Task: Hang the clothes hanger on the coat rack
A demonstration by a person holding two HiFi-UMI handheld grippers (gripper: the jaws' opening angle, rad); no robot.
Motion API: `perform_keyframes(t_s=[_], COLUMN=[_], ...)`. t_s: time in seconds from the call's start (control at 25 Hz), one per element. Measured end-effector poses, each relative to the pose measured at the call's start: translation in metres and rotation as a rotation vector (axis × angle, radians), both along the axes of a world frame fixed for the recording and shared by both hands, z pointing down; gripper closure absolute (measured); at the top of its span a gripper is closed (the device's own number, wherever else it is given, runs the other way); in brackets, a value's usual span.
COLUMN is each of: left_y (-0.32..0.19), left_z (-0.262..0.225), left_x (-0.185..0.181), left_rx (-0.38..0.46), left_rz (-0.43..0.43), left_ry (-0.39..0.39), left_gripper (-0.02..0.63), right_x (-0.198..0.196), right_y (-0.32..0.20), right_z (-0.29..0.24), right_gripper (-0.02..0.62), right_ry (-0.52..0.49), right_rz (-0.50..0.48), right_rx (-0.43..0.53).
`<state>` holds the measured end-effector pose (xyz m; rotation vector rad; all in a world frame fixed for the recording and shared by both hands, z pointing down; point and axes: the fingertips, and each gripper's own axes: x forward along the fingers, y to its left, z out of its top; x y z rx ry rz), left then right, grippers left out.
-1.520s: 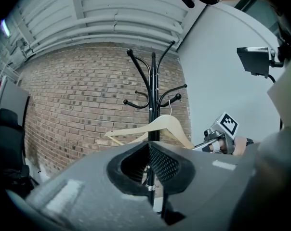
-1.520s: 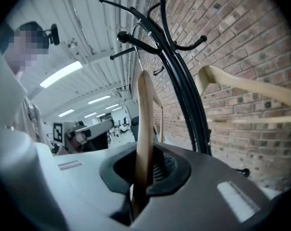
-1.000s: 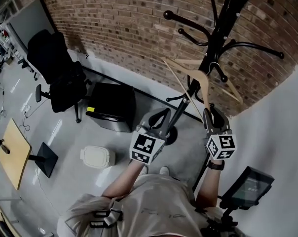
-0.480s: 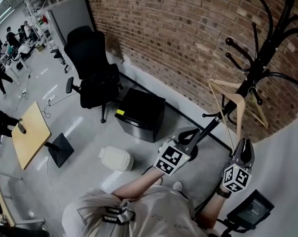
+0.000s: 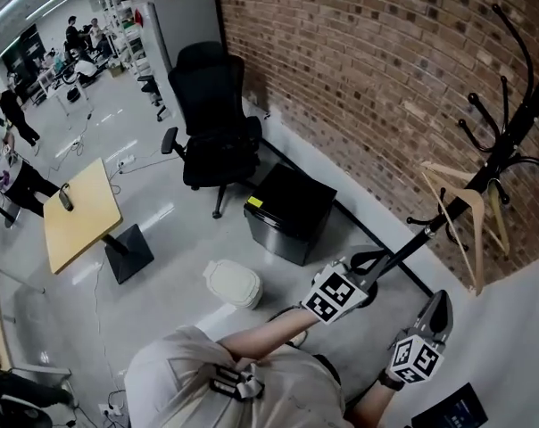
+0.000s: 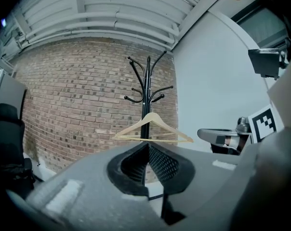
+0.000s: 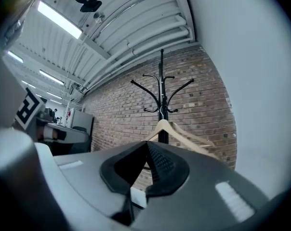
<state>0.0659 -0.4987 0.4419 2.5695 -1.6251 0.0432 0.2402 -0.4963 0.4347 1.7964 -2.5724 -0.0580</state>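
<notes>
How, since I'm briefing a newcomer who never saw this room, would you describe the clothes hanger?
Find the brick wall, then the black coat rack at its right end. The clothes hanger hangs on it below the curved hooks, the only pale wooden piece there.

Coat rack (image 5: 509, 145): black metal, smooth, a slight sheen on the rounded hook tips. Clothes hanger (image 5: 473, 205): pale bare wood, smooth and matt. Far wall (image 5: 359, 69): rough red-brown brick with pale mortar lines. Right wall (image 5: 519, 328): smooth, flat, pale paint. Floor (image 5: 162, 230): grey and hard, polished enough to give dull reflections. Office chair (image 5: 211, 114): black, matt, cloth-like back. Cabinet (image 5: 292, 205): matt black top, greyish metal-looking sides. Table (image 5: 78, 214): light wood-look top. Bin (image 5: 234, 283): off-white plastic, smooth. Left gripper (image 6: 148, 144) and right gripper (image 7: 146, 144): matt grey plastic shells, black pads (image 6: 162, 162) with a fine ribbed grain.
</notes>
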Motion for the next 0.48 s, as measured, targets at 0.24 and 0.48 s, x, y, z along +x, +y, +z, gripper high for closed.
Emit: perform_keyframes(t_s=[0.24,0.48], left_y=[0.058,0.132], left_z=[0.003,0.011], left_x=[0.031,0.079], left_rx=[0.002,0.0], left_rz=[-0.042,-0.042], left_ry=[0.007,0.048], left_gripper=[0.606,0.606], right_x=[0.003,0.04], right_y=[0.072,0.142], right_z=[0.002,0.041], right_gripper=[0.595,0.595], right_ry=[0.02,-0.014], right_rz=[-0.081,-0.078], right_rx=[0.025,-0.102])
